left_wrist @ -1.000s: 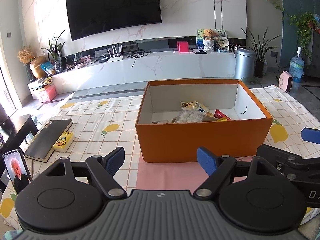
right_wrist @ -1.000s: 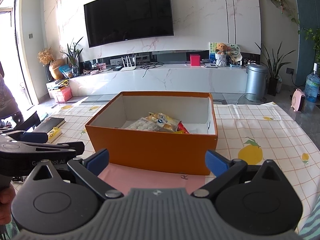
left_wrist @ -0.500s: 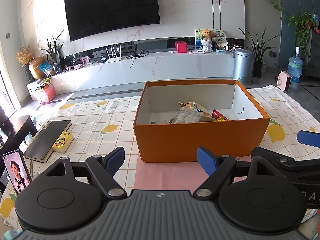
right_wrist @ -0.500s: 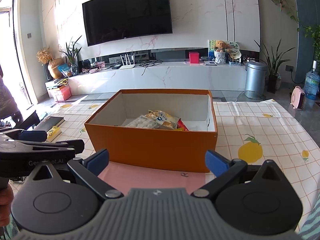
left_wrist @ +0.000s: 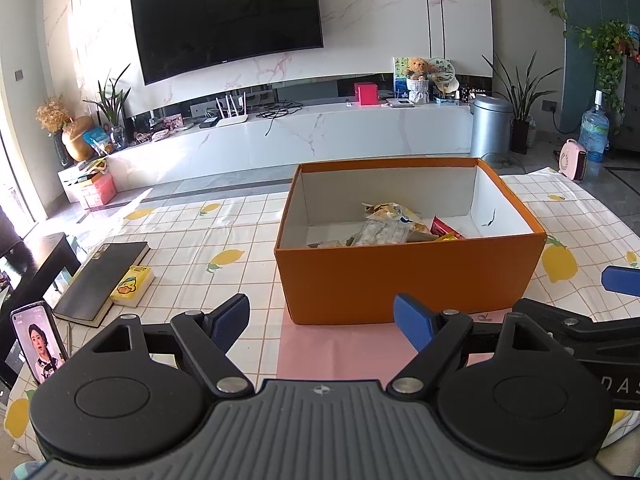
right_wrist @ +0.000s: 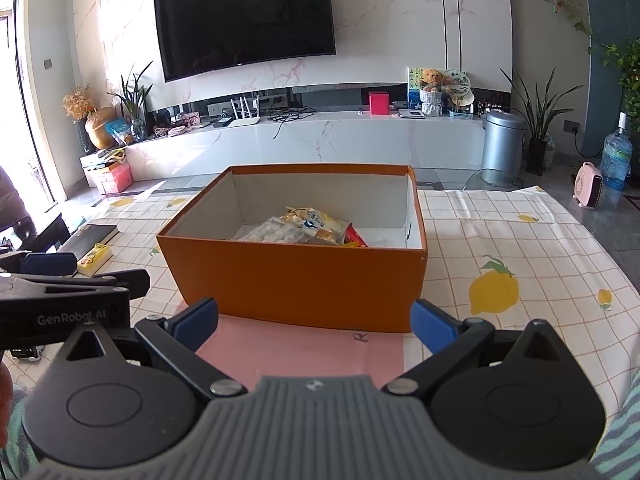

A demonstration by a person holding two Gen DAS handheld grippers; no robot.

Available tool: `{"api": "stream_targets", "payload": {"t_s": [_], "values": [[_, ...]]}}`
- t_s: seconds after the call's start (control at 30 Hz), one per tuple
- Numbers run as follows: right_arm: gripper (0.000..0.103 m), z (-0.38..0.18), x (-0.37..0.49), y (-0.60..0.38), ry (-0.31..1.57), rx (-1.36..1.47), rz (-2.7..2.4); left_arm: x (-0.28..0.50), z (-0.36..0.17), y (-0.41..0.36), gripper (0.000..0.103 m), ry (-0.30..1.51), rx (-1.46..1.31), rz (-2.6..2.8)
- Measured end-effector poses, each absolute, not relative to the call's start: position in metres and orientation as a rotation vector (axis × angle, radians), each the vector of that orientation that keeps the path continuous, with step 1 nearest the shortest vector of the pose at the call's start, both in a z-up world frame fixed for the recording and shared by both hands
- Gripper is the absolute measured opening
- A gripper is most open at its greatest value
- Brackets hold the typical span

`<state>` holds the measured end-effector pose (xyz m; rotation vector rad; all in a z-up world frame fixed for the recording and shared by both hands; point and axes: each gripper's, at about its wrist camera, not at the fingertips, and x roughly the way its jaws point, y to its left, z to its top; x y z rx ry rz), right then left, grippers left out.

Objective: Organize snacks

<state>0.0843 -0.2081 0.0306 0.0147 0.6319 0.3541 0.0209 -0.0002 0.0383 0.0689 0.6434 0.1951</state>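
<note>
Both tongs hang over the near edge of the table and neither grips anything. The left tongs (left_wrist: 322, 318) are spread wide, blue pads well apart, with only pink mat showing between them. The right tongs (right_wrist: 314, 320) are just as wide, nothing between the fingers.

The orange box (left_wrist: 408, 280) sits on the pink mat (left_wrist: 340, 344) toward the near edge of the table, its top uncovered. The snack packets (left_wrist: 390, 226) lie in a loose heap on the box floor against the far wall: a yellowish bag on top, a clear wrapped pack below it, a red pack toward the right wall. From the right wrist view the same box (right_wrist: 296, 280) shows the heap (right_wrist: 304, 228) toward its right half.

Compared with a second ago, little has changed. Both tongs keep the same wide spread. In the left view the box has drifted slightly right and lower in frame, so that camera has shifted a touch; the packets inside have not moved. The face on the phone (left_wrist: 38, 348) at the near left corner has changed with the video.

Along the left edge of the table lies a dark book (left_wrist: 102, 280) with a small yellow box (left_wrist: 132, 291) touching its right side. The tablecloth (left_wrist: 224, 240) is white checks with lemons.
</note>
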Motion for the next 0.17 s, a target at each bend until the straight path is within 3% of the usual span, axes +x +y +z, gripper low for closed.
{"api": "stream_targets", "payload": {"t_s": [0.17], "values": [[0.099,0.0300,0.0848,-0.2076,0.640,0.013,0.347,0.0199,0.0402,0.0021,0.096,0.636,0.060,0.207]]}}
